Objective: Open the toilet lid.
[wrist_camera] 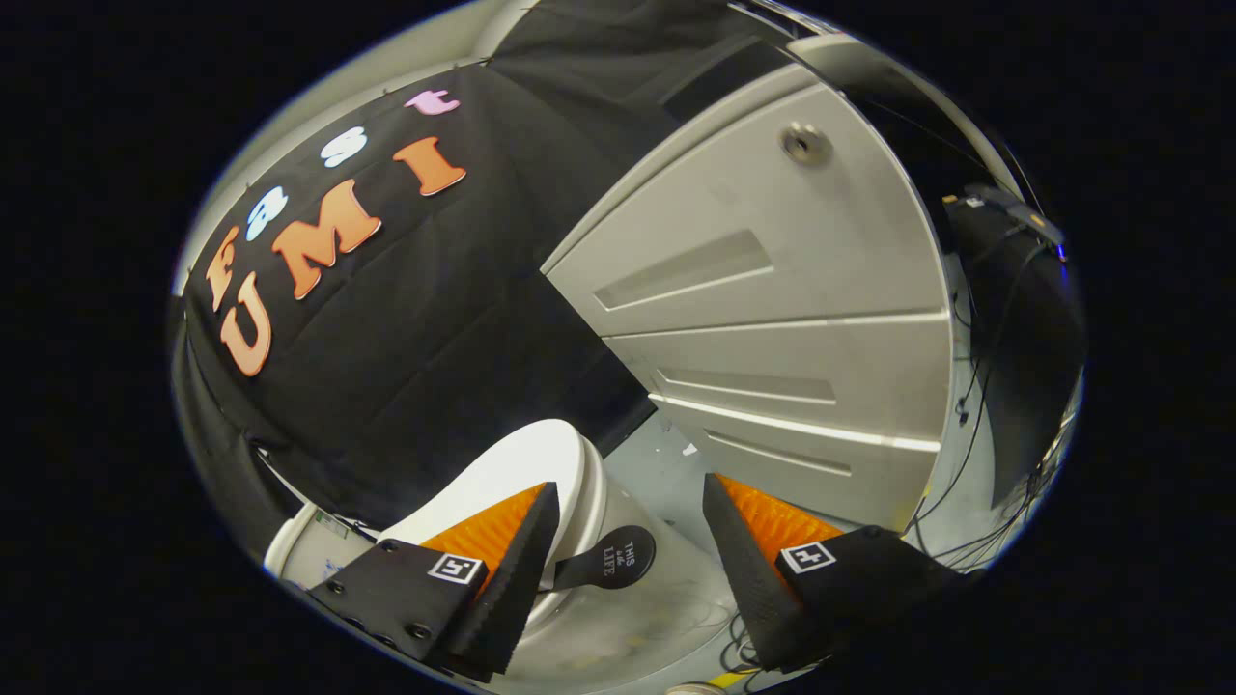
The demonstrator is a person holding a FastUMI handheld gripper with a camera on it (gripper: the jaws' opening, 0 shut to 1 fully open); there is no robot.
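Observation:
The white toilet lid (526, 473) lies down on the bowl, just ahead of my fingers and partly hidden behind the left one. A black lifting tab (613, 558) sticks out from the lid's front edge into the gap between the fingers, nearer the left one. My gripper (630, 485) is open, fingers wide apart, touching neither tab nor lid. The toilet's tank (299, 550) shows beyond the left finger, against the black cloth wall. The whole view is tilted.
A white panelled cabinet front (772, 319) with a round metal knob (806, 143) rises beyond the right finger. Pale floor (666, 454) lies between it and the toilet. Dark cables (966, 405) hang past the cabinet's far side.

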